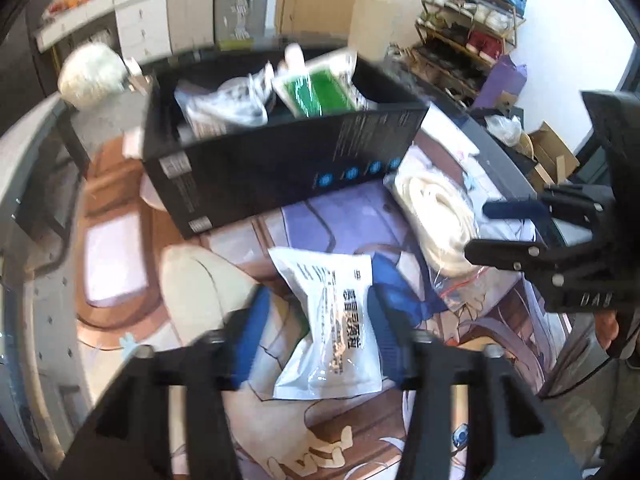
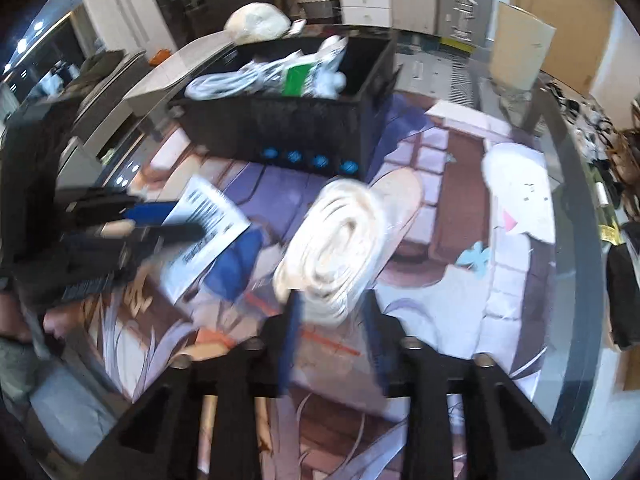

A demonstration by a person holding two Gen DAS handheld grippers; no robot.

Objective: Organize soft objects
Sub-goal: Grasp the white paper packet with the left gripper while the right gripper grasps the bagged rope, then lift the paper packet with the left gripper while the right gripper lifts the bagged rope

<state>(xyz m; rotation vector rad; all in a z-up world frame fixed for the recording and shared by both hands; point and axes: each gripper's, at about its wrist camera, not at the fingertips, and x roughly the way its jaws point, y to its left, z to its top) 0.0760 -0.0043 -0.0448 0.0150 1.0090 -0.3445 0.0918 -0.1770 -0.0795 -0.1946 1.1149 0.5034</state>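
Your left gripper [image 1: 316,320] is open around the white packet [image 1: 328,320] lying on the mat [image 1: 120,256] near the black box [image 1: 260,168]. It looks light, squishy and slippery (shiny plastic), so pinch its middle. Your right gripper [image 2: 332,320] is open by the rope bag [image 2: 336,240].

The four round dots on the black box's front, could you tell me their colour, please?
Blue dots, clearest in the right wrist view.

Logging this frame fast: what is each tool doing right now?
Left tool: open, fingers on either side of the white packet, not closed on it.
Right tool: open, fingers astride the near end of the bagged cream coil.
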